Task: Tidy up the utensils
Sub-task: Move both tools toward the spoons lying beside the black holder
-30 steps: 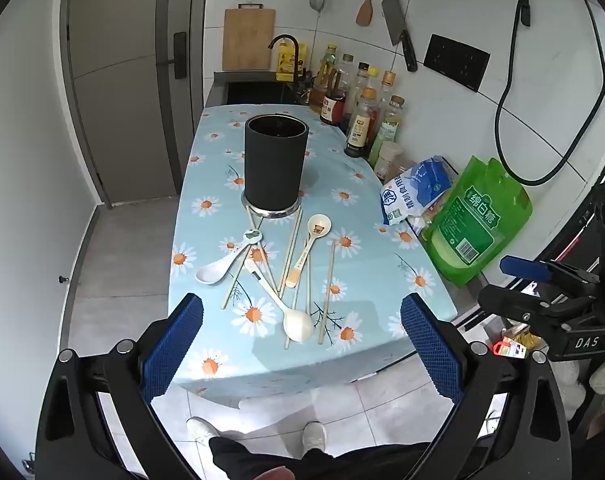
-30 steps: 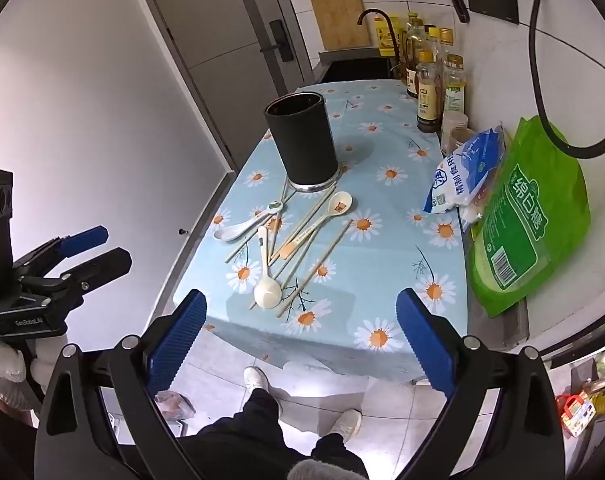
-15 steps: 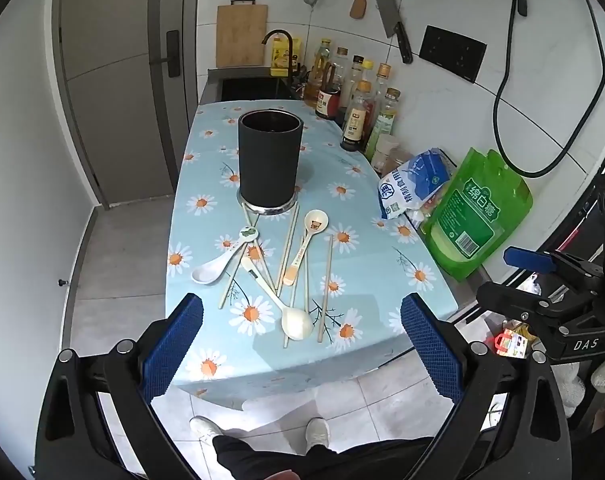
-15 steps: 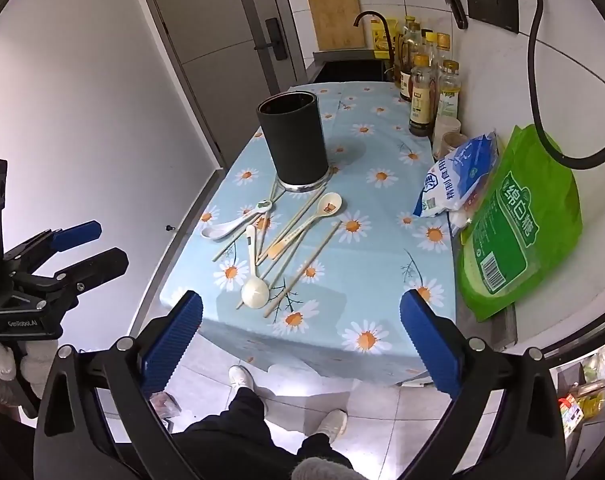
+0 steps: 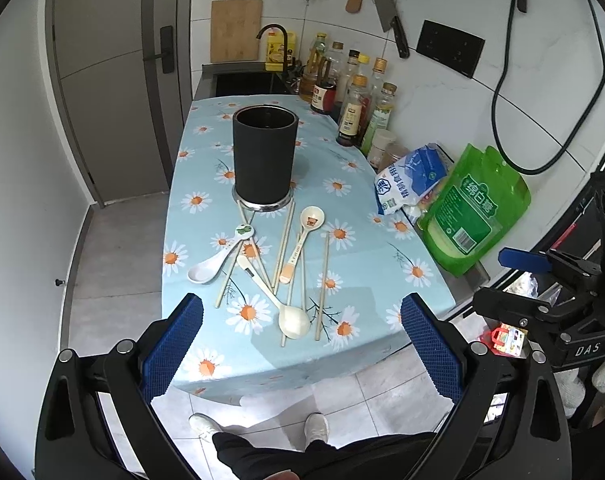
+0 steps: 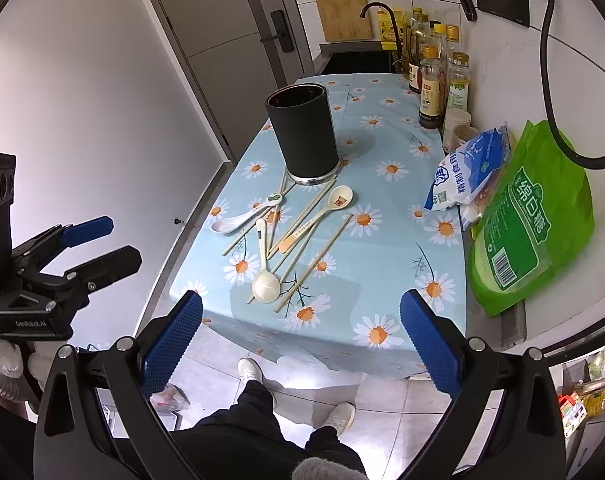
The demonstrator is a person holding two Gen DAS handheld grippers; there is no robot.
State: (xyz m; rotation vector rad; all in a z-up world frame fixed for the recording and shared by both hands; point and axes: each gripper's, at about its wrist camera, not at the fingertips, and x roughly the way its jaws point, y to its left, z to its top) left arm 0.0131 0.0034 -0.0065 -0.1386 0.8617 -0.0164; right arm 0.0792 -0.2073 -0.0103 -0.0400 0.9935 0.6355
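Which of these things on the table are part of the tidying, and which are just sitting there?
Part of the job: black holder, empty as far as the view shows; three spoons; loose chopsticks.

Just lying about: sauce bottles, blue-white bag, green bag.

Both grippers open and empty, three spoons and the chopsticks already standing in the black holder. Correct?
Not quite. Both grippers, left and right, are open and empty, but the black holder holds none of them. The three spoons and the chopsticks lie loose on the tablecloth in front of it. Both wrist views show this.
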